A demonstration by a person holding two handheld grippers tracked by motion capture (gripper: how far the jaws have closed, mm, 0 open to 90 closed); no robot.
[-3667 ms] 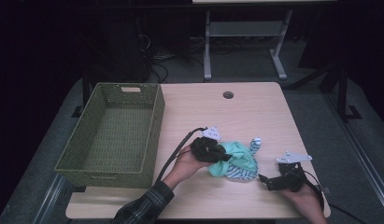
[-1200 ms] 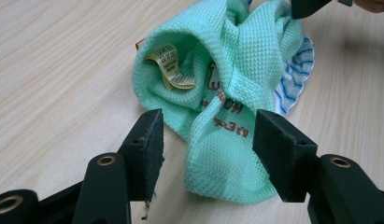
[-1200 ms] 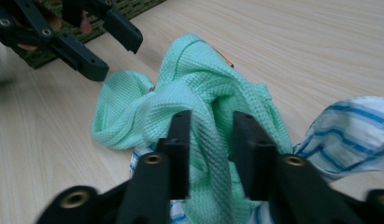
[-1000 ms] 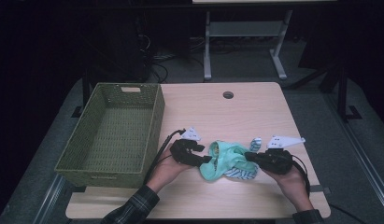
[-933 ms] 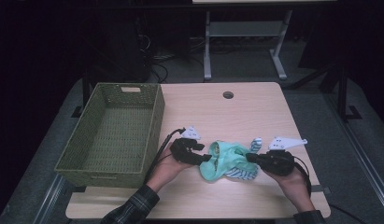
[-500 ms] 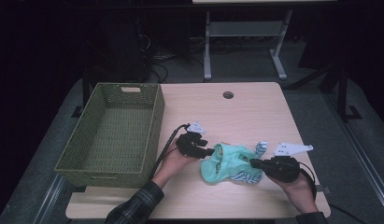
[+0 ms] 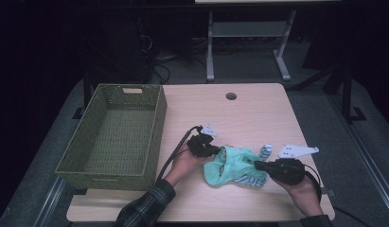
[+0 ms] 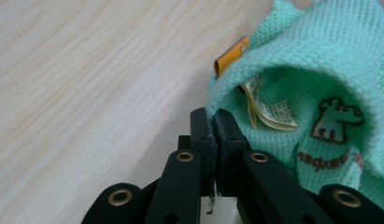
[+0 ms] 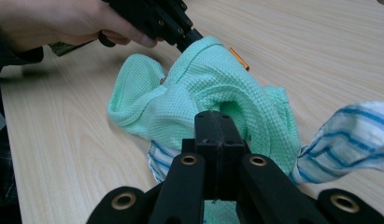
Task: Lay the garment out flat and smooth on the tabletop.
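Both your grippers are clamped on the mint garment [image 7: 230, 163] crumpled on the desk [image 7: 249, 113] — left gripper [image 8: 212, 122] has just closed on its edge, right gripper [image 9: 220, 122] pinches the other side. Pull unevenly and that thin hold may slip.

Dim, dark-edged high view; bright, soft-shadowed gripper views, near black claws slightly blurred

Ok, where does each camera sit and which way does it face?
High view: above the person's side, facing forward and down on the table, basket, both forearms.
Left gripper view: on the left gripper, facing along its shut fingers at the green garment.
Right gripper view: on the right gripper, facing the garment and the left hand.
All share the garment.
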